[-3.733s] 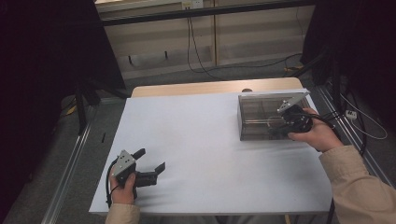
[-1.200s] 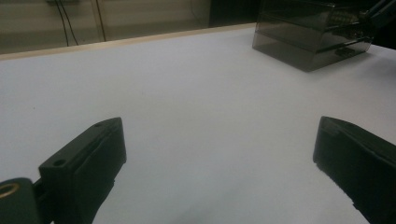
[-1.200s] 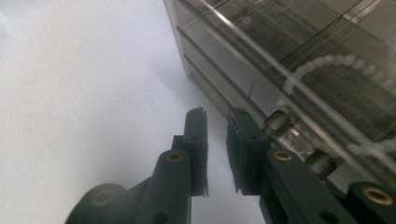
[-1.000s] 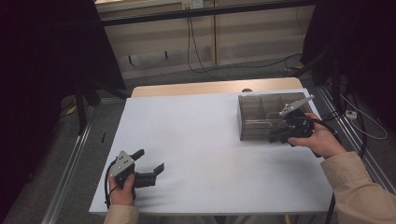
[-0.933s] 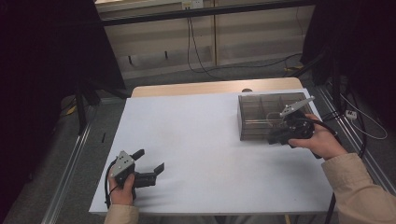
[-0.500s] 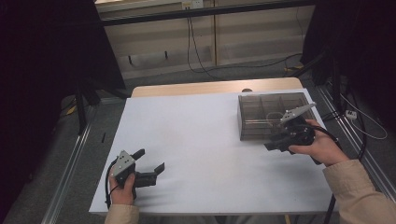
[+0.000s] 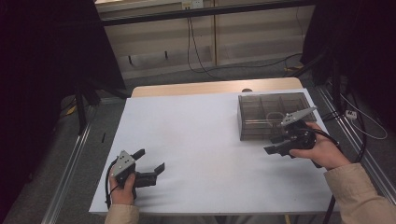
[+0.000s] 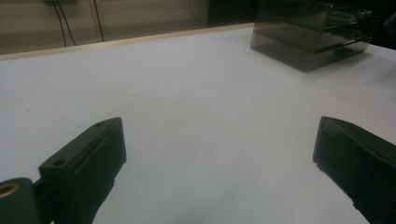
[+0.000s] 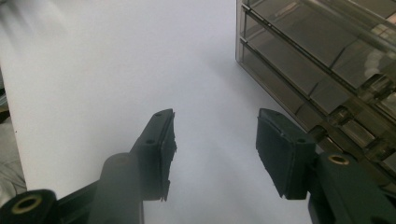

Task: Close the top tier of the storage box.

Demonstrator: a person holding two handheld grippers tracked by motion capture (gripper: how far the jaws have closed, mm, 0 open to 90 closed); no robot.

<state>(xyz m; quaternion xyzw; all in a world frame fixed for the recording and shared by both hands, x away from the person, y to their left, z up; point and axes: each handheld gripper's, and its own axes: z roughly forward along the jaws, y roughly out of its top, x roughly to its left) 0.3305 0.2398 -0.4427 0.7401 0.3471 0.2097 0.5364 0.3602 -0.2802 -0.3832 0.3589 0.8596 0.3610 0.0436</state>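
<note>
A smoky clear plastic organiser box [image 7: 273,116] with several compartments stands at the table's far right; it appears too in the left gripper view [image 8: 308,35] and the right gripper view [image 9: 327,70]. My right gripper [image 7: 275,144] hovers open just in front of the box, its jaws pointing left over bare white table, nothing between them [image 9: 215,158]. My left gripper [image 7: 152,161] rests near the table's front left edge, jaws spread wide and empty [image 8: 219,158].
The white table top [image 7: 201,140] has a wooden strip [image 7: 215,87] along its far edge. Metal rails [image 7: 70,163] run beside the table on both sides. Cables [image 7: 359,121] lie on the floor at right.
My right gripper has drawn back from the box toward the near side and slightly left. The left gripper has stayed put.
</note>
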